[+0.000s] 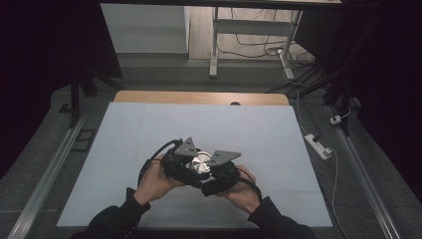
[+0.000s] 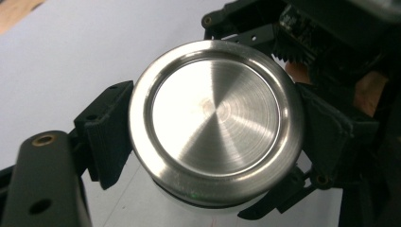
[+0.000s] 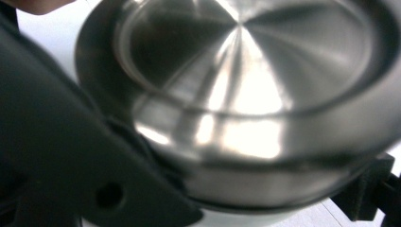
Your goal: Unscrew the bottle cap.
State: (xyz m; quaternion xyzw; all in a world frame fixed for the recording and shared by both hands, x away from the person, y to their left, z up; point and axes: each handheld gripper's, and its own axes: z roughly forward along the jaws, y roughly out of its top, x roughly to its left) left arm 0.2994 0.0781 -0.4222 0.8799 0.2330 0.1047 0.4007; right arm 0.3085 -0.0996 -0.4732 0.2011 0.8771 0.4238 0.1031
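Observation:
A round brushed-steel lid point(image 1: 201, 162) tops a white jar point(image 3: 246, 219) held just above the white sheet, near the table's front. In the left gripper view the lid point(image 2: 215, 118) sits between the black fingers point(image 2: 111, 130), which press its rim on both sides, so my left gripper point(image 2: 215, 130) is shut on it. My right gripper point(image 3: 246, 208) comes in from the other side. Its jaws clamp the jar below the lid point(image 3: 246, 61), and most of the jar's body is hidden. Both grippers point(image 1: 196, 160) point(image 1: 208, 170) meet at the jar, with a hand behind each.
A white sheet point(image 1: 199, 119) covers the table, with a bare wooden strip point(image 1: 199, 97) along the far edge. On the floor to the right lie a power strip point(image 1: 318, 146) and cables. A desk frame point(image 1: 215, 45) stands beyond the table.

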